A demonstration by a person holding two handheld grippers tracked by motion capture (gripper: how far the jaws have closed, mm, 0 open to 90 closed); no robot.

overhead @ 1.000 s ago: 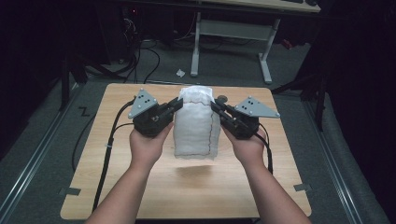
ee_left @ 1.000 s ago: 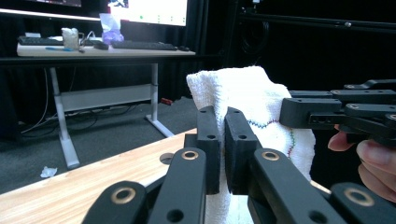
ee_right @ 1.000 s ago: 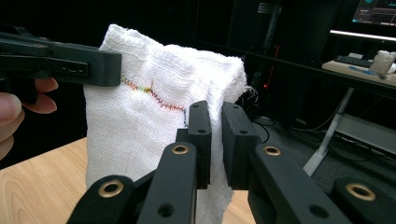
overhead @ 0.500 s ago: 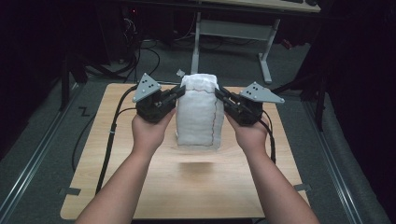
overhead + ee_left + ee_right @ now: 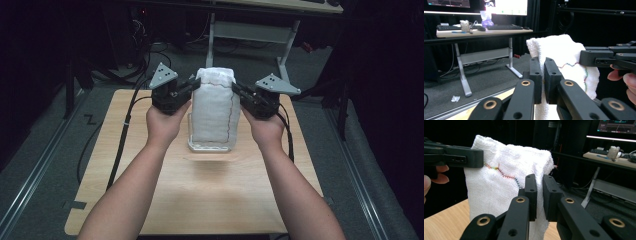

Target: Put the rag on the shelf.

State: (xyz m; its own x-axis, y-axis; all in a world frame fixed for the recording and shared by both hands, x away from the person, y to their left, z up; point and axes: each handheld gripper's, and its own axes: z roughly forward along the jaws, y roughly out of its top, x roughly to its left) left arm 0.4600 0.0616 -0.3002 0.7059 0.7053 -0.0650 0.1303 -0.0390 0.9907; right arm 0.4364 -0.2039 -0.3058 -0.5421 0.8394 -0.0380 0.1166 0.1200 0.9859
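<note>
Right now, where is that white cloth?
In the high view the white cloth hangs mid-table, lifted above the wooden table, pinched at its top corners between the left tongs and the right tongs.

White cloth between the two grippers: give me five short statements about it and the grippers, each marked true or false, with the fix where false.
1. The white cloth is held up off the wooden table. True.
2. The left gripper hangs open, clear of the cloth. False: its jaws are shut on the cloth's edge.
3. The right gripper grips the cloth's other side. True.
4. The cloth is plain white with no stitching. False: a line of multicoloured zigzag stitching runs across it.
5. The cloth lies spread flat on the table. False: it hangs between the grippers, above a clear tray.
</note>
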